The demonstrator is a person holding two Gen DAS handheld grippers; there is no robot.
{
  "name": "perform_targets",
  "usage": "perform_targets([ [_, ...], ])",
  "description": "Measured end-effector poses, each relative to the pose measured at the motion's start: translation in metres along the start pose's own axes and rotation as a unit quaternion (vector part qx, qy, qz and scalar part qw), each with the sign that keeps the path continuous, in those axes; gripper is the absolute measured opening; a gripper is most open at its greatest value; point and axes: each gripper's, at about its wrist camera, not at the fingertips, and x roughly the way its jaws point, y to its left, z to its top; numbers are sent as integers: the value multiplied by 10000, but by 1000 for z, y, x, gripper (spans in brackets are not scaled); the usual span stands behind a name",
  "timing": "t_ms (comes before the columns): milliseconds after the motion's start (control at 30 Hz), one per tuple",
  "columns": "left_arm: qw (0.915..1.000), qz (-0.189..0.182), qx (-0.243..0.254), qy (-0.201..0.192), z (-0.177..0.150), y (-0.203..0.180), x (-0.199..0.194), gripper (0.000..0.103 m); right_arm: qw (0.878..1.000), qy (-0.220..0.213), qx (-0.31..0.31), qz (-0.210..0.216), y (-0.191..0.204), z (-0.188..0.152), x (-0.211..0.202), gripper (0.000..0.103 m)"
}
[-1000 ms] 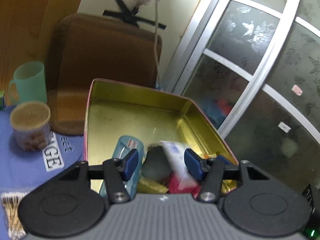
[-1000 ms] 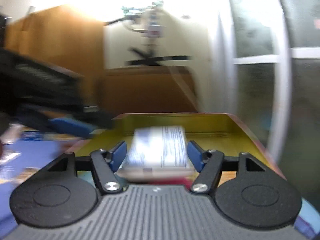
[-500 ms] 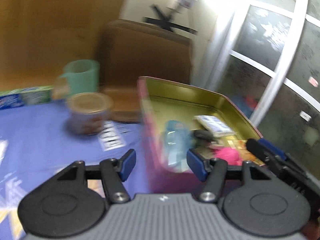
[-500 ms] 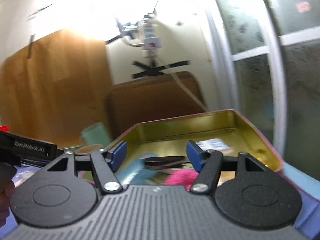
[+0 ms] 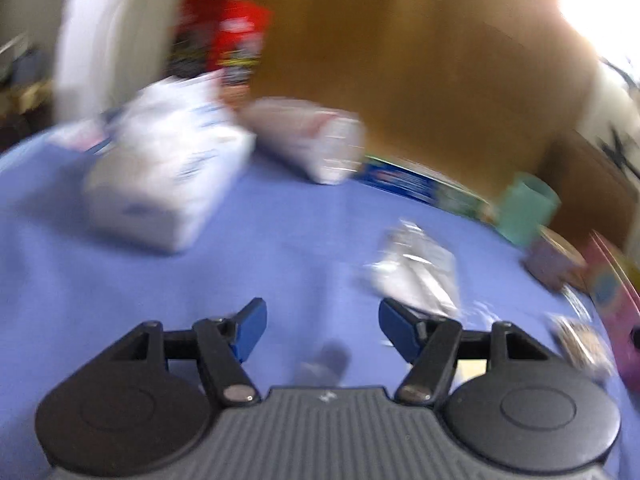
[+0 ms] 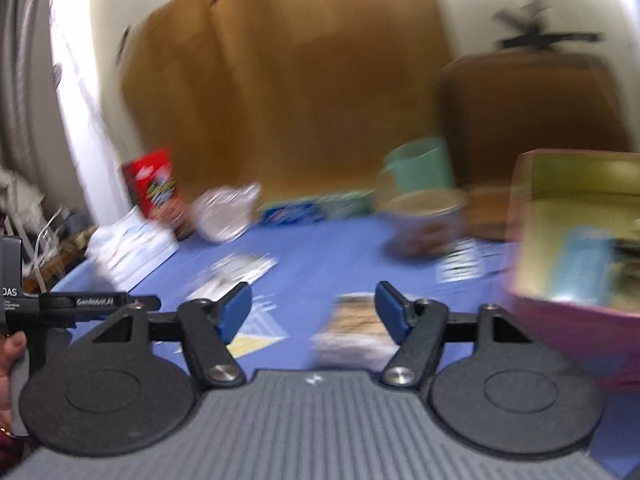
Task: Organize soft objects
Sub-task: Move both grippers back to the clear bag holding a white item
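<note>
Soft packs appear blurred: I see a white wrapped pack [image 5: 168, 168] on the blue cloth [image 5: 280, 240], a crinkled clear bag [image 5: 308, 144] just beside it, and a silvery sachet [image 5: 416, 276] nearer my left gripper [image 5: 320, 326]. Both the left gripper and right gripper [image 6: 310, 312] are opening with nothing between the jaws. A second ago both faced into the pink-walled tin [image 6: 576, 240]; it now sits at the right edge.

A brown wooden panel [image 6: 288, 92] fills the wall behind the blue-covered surface [image 6: 320, 248]. White wall [image 6: 472, 8] flanks it, glaring with light.
</note>
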Motion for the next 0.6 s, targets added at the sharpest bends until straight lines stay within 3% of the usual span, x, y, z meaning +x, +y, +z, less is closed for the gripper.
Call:
perform_targets([
  [67, 9978, -345, -504, -240, 2, 15, -7, 72, 9997, 184, -76, 103, 20, 0, 24, 88],
  [133, 9960, -353, -701, -416, 1, 22, -11, 74, 9991, 365, -151, 159, 41, 1, 51, 90],
  [367, 9890, -689, -1061, -765, 1, 37, -22, 76, 9947, 922, -438, 127, 93, 5, 139, 96],
  [533, 9851, -844, -1211, -879, -1, 45, -26, 79, 9924, 1207, -226, -11, 102, 9, 178, 102],
  [600, 9848, -890, -1217, -863, -1, 46, -25, 79, 9911, 1250, -385, -258, 105, 5, 189, 103],
])
